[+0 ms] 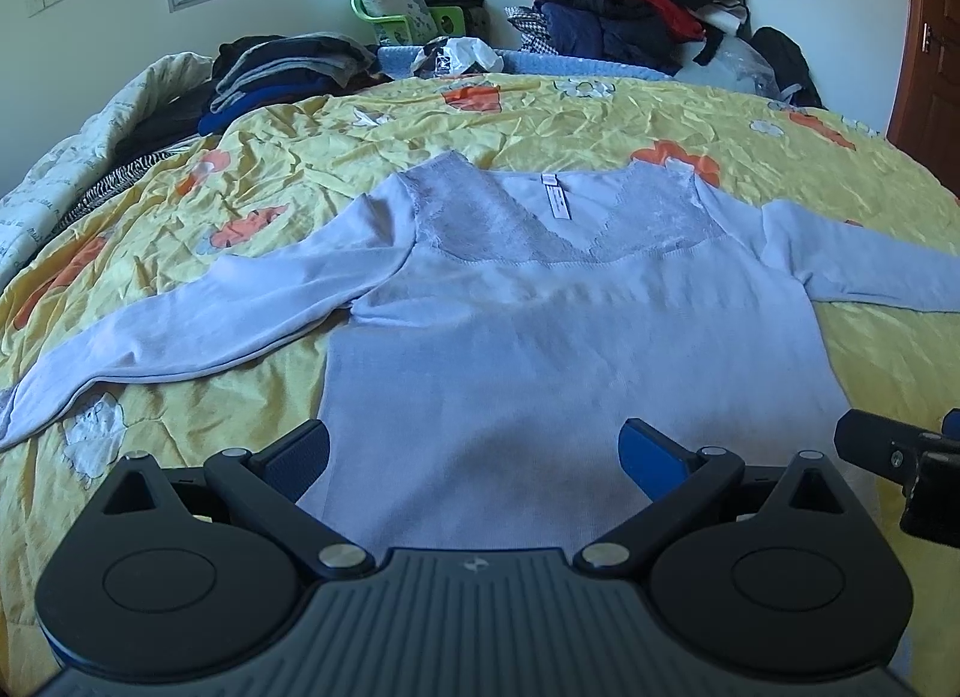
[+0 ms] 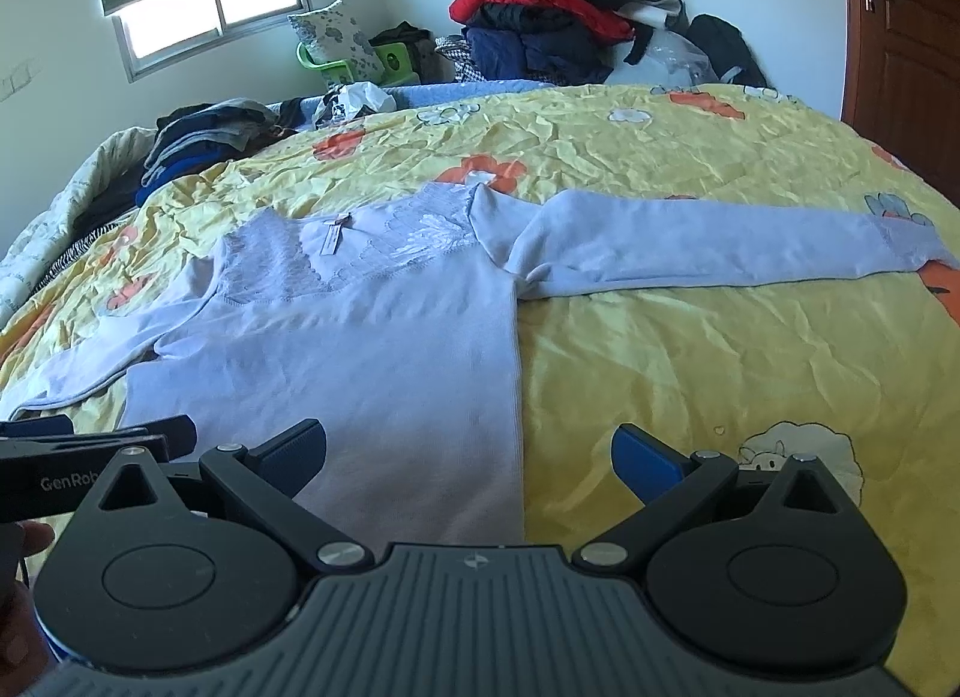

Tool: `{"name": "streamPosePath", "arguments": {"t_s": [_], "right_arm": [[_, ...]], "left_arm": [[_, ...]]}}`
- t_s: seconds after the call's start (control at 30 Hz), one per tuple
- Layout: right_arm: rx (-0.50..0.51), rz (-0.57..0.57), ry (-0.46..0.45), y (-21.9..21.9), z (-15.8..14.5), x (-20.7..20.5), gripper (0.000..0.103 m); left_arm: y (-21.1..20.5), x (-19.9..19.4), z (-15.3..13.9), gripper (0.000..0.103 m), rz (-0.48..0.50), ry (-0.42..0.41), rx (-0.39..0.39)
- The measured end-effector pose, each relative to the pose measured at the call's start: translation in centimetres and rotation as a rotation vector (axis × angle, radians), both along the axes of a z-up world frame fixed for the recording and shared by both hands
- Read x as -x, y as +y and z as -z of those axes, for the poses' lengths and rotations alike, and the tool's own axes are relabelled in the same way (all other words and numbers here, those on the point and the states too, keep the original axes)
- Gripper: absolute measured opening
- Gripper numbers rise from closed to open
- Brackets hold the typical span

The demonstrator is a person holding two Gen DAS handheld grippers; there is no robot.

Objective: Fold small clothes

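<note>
**Lilac top spread flat, both grippers hovering at the hem**

So the lilac long-sleeve top [image 1: 540,325] lies face up on the yellow flowered quilt [image 1: 570,115], sleeves out toward 9 and 3 o'clock, collar at 12. The left gripper [image 1: 474,454] and the right gripper [image 2: 468,454] sit at 6, jaws wide apart, holding nothing. A clothes pile [image 2: 540,19] is stacked at 12.

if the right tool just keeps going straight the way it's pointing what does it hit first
Most likely the right side edge of the lavender top, where it meets the yellow bedspread. The open right tool straddles that edge; depth is unclear.
</note>
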State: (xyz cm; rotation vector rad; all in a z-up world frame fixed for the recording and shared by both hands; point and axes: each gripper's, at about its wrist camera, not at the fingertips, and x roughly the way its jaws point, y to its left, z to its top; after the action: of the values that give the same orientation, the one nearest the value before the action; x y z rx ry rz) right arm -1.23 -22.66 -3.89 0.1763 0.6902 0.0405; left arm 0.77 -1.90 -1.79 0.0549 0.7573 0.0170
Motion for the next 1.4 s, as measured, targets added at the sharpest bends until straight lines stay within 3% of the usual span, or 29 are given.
{"name": "streamPosePath", "arguments": {"t_s": [0.4, 0.7, 0.83, 1.03, 1.23, 1.4], "right_arm": [[-0.049, 0.007, -0.017, -1.0, 0.9, -0.6, 0.103], [-0.028, 0.014, -0.114, -3.0, 0.9, -1.1, 0.103], [-0.045, 0.074, -0.163, -6.4, 1.1, -2.0, 0.103], [-0.253, 0.219, -0.179, -14.3, 2.5, -3.8, 0.103], [-0.351, 0.371, -0.145, -20.4, 5.2, -5.4, 0.100], [-0.406, 0.420, -0.211, -23.9, 6.3, -6.2, 0.098]], "left_arm": [[-0.4, -0.7, 0.8, 0.103, 0.016, 0.012, -0.008], [-1.1, -1.2, 1.0, 0.103, 0.041, 0.002, -0.020], [-1.3, -1.3, 0.7, 0.103, 0.055, -0.019, -0.022], [-1.7, -2.0, 0.4, 0.103, 0.084, -0.026, 0.019], [-2.9, -3.0, 0.2, 0.103, 0.115, -0.029, 0.014], [-4.0, -4.1, 0.7, 0.103, 0.133, -0.016, 0.000]]}}
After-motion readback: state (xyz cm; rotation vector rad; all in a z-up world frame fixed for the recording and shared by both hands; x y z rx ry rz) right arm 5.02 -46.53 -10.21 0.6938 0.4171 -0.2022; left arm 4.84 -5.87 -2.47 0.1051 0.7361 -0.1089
